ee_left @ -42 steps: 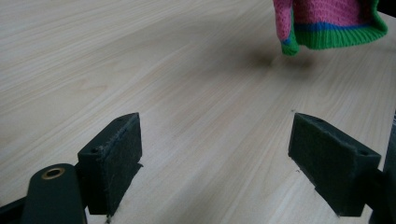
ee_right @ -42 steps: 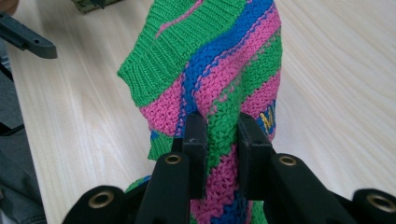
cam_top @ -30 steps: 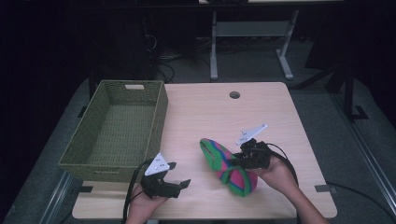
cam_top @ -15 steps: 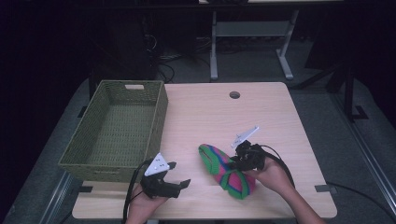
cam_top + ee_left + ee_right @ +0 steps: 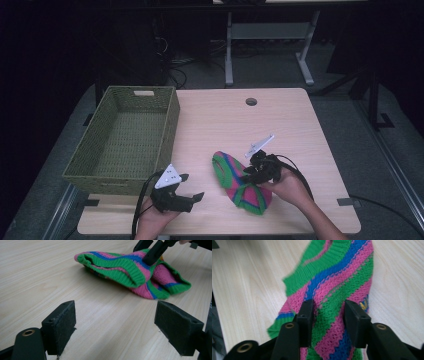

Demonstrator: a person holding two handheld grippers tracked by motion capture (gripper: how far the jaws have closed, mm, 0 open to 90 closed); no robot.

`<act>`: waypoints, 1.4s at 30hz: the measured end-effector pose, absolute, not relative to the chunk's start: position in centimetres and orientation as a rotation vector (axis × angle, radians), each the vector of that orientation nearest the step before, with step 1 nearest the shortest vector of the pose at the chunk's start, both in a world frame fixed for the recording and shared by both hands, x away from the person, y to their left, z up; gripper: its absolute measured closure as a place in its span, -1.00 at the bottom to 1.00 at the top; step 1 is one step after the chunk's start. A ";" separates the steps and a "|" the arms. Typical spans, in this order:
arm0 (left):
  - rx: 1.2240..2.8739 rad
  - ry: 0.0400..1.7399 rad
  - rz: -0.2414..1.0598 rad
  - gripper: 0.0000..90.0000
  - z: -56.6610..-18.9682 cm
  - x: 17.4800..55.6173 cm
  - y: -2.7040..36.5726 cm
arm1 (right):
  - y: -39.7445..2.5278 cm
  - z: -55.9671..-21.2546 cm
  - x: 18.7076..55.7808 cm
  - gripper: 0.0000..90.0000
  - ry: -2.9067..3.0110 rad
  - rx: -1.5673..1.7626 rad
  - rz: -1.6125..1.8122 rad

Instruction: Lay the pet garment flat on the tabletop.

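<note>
We've got the right gripper (image 5: 328,312) pinching a fold of knit hat (image 5: 239,181); lift slow toward basket (image 5: 80,165), left gripper (image 5: 125,322) wide, idle

Right claw (image 5: 248,176) and its pinched knit sock (image 5: 240,182) now slightly nearer the table's front edge

- We're looking at a lab or test room, not a home.
- A plain light-wood table (image 5: 280,125) with a cable hole (image 5: 251,101) is sitting centre frame on grey carpet (image 5: 330,100).
- Upper middle of the frame, a metal-legged bench (image 5: 270,45) is standing in darkness.
- Cables (image 5: 175,75) are trailing across the floor, upper left.
- Tape marks (image 5: 347,201) are showing at the table's lower right edge.
</note>
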State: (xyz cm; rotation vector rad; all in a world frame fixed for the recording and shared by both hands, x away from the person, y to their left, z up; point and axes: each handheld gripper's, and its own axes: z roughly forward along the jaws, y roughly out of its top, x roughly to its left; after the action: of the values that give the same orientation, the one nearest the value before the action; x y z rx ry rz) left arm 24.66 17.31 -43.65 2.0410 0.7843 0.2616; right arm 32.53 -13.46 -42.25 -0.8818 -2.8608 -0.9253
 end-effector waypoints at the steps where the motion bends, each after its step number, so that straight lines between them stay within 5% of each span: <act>1: 2.042 0.784 0.262 -0.62 -43.6 24.7 17.3 | -13.5 -42.2 32.5 0.31 -2.862 -0.869 -0.938; 7: 2.046 0.783 0.260 -0.62 -43.7 24.7 17.3 | -14.1 -42.0 32.5 0.24 -2.848 -0.868 -0.951; 27: 2.047 0.787 0.260 -0.62 -43.7 24.7 17.3 | -14.6 -43.5 31.8 0.65 -2.886 -0.760 -0.882; 42: 2.054 0.777 0.259 -0.62 -43.7 24.7 17.2 | -13.7 -42.2 31.3 0.40 -2.899 -0.686 -0.947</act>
State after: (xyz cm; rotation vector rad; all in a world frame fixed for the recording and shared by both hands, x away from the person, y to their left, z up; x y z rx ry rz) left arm 24.69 17.15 -43.72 2.0541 0.7774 0.2592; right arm 31.28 -13.73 -42.16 -0.6855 -2.8995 -0.9467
